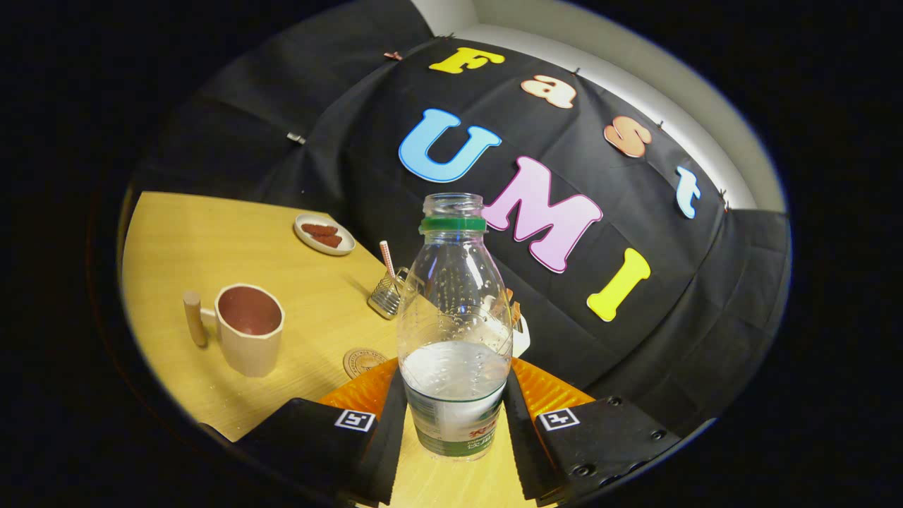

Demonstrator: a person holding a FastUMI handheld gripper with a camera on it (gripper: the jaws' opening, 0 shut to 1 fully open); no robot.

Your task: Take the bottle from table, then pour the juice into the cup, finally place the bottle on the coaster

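A clear plastic bottle [453, 310] stands between my fingers, uncapped, with a green ring at its neck and pale liquid in its lower part. My gripper [455, 423] is shut on the bottle, one finger pressing each side of its labelled base. The beige cup [248, 328], with a wooden handle and a dark red inside, stands on the wooden table [211, 240] ahead and to the left of the fingers. A round brown coaster [363, 362] lies just beyond the left finger, between the cup and the bottle. The whole scene looks tilted.
A small white plate [324, 234] with brown pieces sits far back by the black cloth wall. A metal holder [386, 296] with a striped straw stands behind the coaster. A white object [520, 337] peeks out behind the bottle.
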